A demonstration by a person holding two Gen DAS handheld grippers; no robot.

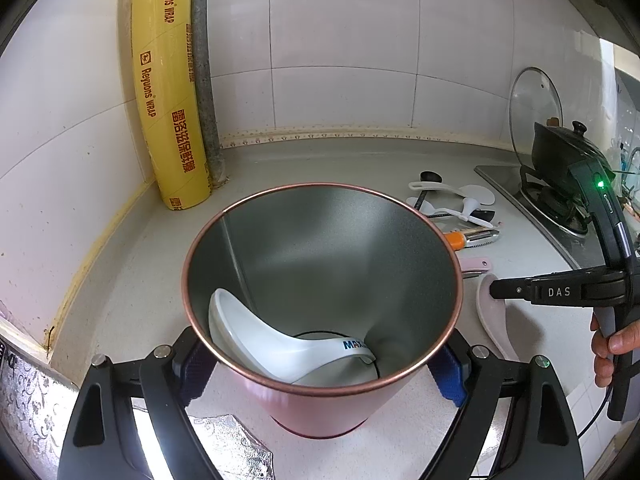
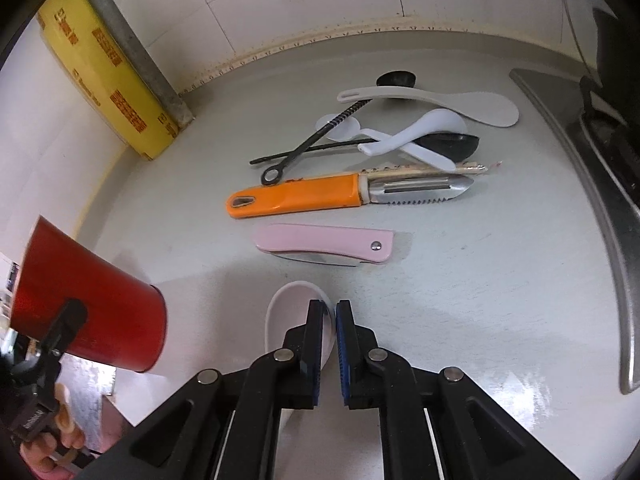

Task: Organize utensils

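Clamped between the two fingers of the left gripper (image 1: 320, 364), a pink metal cup (image 1: 324, 404) with a copper-coloured rim is grasped by its outer wall, its mouth tipped toward the left wrist camera; inside it a white spoon (image 1: 260, 336) with blue lettering lies against the grey inner wall, bowl uppermost. From the right wrist view the same cup appears red, tilted and held off the counter (image 2: 460, 280) at the left edge. Closer in on that view, the right gripper (image 2: 329, 348) has its blue-padded fingers nearly together around the rim of a pale pink spoon (image 2: 280, 312) resting on the counter; a narrow gap still shows between the pads, and whether they actually pinch the spoon I cannot tell. Just beyond lies a folded pink pocket knife (image 2: 324, 246), blade edge showing along its lower side. Behind it sits an orange-handled peeler (image 2: 296, 198) with a serrated steel head pointing right. Farther back a loose heap holds a grey rice paddle (image 2: 440, 102), a white spoon, a black ladle (image 2: 444, 144) and a thin black brush (image 2: 304, 148), overlapping one another. Against the tiled wall stands a yellow roll of cling wrap (image 1: 166, 92) beside a grey pipe (image 1: 204, 72), and to the right a black pot (image 1: 560, 152) sits on the stove with a glass lid (image 1: 534, 100) leaning behind it.
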